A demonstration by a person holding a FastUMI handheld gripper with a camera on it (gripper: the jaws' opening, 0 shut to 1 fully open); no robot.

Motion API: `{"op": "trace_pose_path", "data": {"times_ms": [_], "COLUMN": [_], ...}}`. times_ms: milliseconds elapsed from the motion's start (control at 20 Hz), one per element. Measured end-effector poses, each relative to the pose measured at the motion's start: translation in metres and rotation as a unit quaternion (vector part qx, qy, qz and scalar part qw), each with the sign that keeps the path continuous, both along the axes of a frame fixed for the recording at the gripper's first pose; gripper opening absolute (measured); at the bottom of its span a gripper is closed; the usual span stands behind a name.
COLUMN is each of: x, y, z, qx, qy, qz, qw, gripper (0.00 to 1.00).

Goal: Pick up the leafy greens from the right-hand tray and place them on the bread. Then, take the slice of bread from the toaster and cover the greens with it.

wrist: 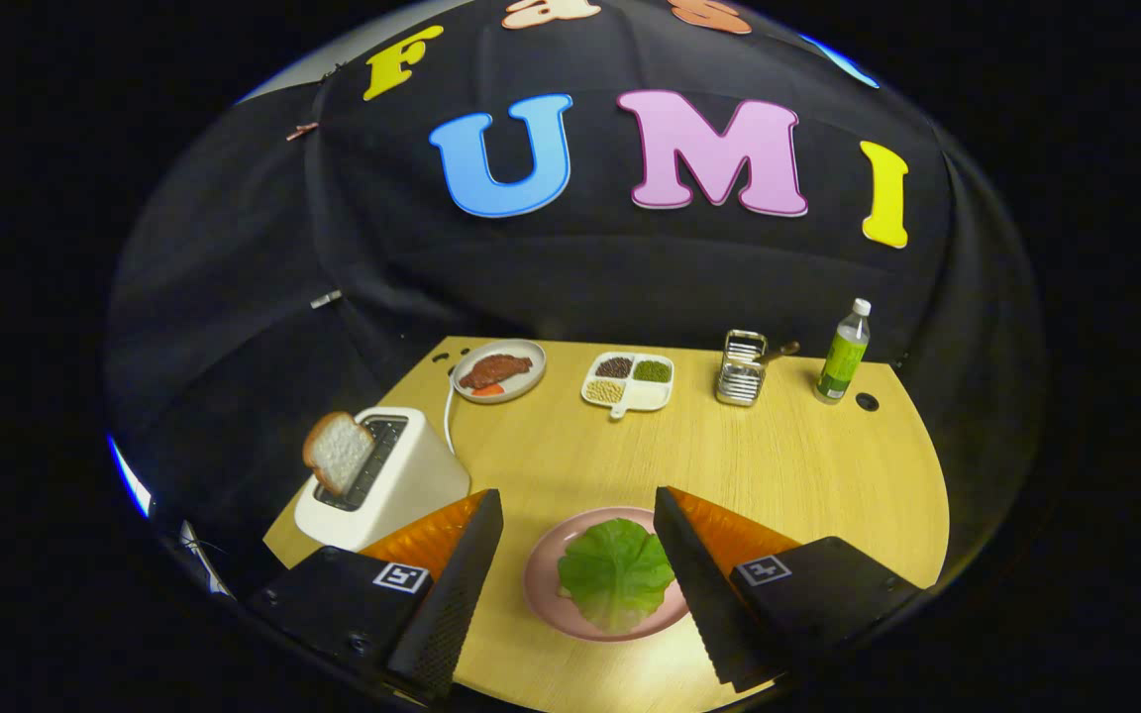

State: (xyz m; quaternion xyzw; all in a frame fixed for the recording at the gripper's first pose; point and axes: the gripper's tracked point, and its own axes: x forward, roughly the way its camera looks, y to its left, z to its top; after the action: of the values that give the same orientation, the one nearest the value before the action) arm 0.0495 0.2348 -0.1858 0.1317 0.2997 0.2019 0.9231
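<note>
Wooden table (788, 465): greens (616, 572) already lie on the pink plate (543, 574), between the spread, empty tool (578, 507). Bread slice (337, 452) waits in the toaster (402, 485) at ten o'clock, uncollected.

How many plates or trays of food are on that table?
3: a pink plate with a lettuce leaf between the open tongs, a grey plate of meat at the far side, and a white divided tray beside it.

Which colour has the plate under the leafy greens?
Pink, in the gripper view: the plate lies between the open fingers.
</note>
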Motion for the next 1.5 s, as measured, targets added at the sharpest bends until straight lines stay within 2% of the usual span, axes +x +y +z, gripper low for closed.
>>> {"op": "trace_pose_path", "data": {"times_ms": [200, 350, 450, 650, 750, 950, 1200, 1500], "x": [-0.016, -0.036, -0.047, -0.064, -0.06, -0.043, -0.03, -0.001], "y": [0.025, 0.054, 0.083, 0.148, 0.175, 0.223, 0.269, 0.293], "z": [0.085, 0.147, 0.167, 0.173, 0.163, 0.129, 0.055, -0.002], "qx": [0.001, -0.023, -0.029, 0.016, 0.023, 0.02, -0.013, -0.054], "qy": [-0.125, -0.225, -0.251, -0.204, -0.17, -0.108, -0.021, 0.027], "qz": [0.036, 0.072, 0.097, 0.146, 0.152, 0.148, 0.148, 0.118], "qw": [0.991, 0.971, 0.963, 0.968, 0.973, 0.983, 0.989, 0.991], "gripper": [0.96, 0.96, 0.95, 0.97, 0.98, 0.98, 0.98, 0.97]}}
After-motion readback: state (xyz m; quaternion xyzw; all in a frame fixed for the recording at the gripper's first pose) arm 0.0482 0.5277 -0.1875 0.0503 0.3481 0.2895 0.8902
